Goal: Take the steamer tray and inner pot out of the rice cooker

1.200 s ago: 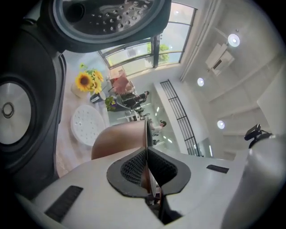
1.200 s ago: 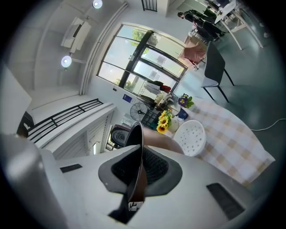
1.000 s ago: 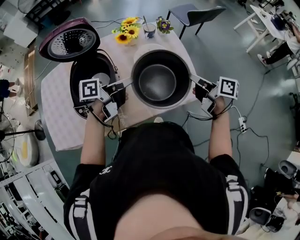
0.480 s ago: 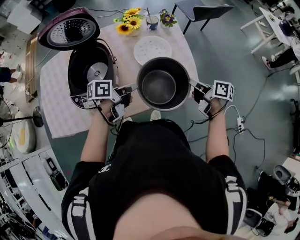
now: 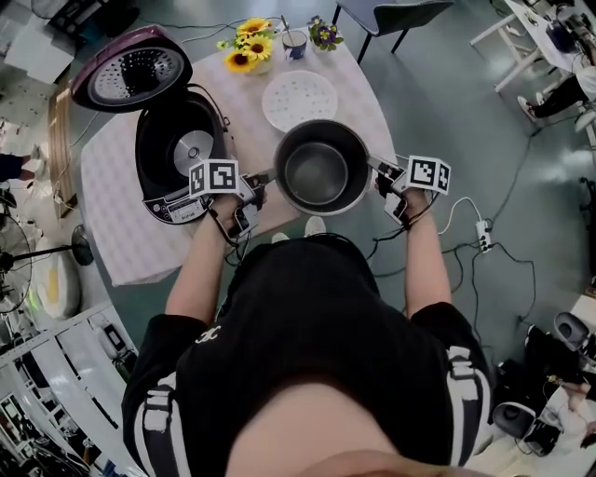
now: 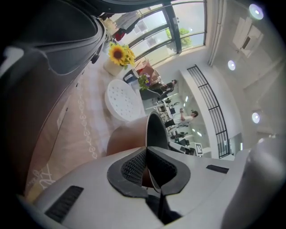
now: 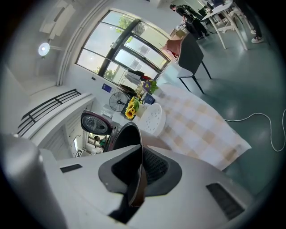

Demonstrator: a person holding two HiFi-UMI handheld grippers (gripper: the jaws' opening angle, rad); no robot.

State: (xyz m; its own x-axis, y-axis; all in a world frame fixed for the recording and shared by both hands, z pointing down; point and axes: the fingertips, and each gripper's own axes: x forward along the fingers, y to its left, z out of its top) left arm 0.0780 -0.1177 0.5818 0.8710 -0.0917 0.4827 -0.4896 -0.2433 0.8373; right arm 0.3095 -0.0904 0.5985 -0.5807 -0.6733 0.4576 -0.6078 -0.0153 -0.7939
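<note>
The dark metal inner pot [image 5: 320, 168] hangs over the table's near edge, held level by its rim on two sides. My left gripper [image 5: 265, 179] is shut on the pot's left rim [image 6: 154, 129]. My right gripper [image 5: 374, 169] is shut on the right rim [image 7: 134, 147]. The rice cooker [image 5: 179, 154] stands open to the left, its bowl empty and its purple lid [image 5: 130, 70] raised. The white perforated steamer tray [image 5: 299, 101] lies flat on the tablecloth beyond the pot; it also shows in the left gripper view [image 6: 123, 100] and the right gripper view [image 7: 153, 119].
A vase of sunflowers [image 5: 244, 48], a cup [image 5: 295, 41] and a small flower pot [image 5: 325, 34] stand at the table's far edge [image 5: 363, 70]. A dark chair [image 5: 391, 17] sits behind the table. Cables and a power strip [image 5: 482, 236] lie on the floor at the right.
Both grippers have come down with the pot between them, toward the table's near edge. The steamer tray, hidden under the pot a second ago, now shows beyond it.
</note>
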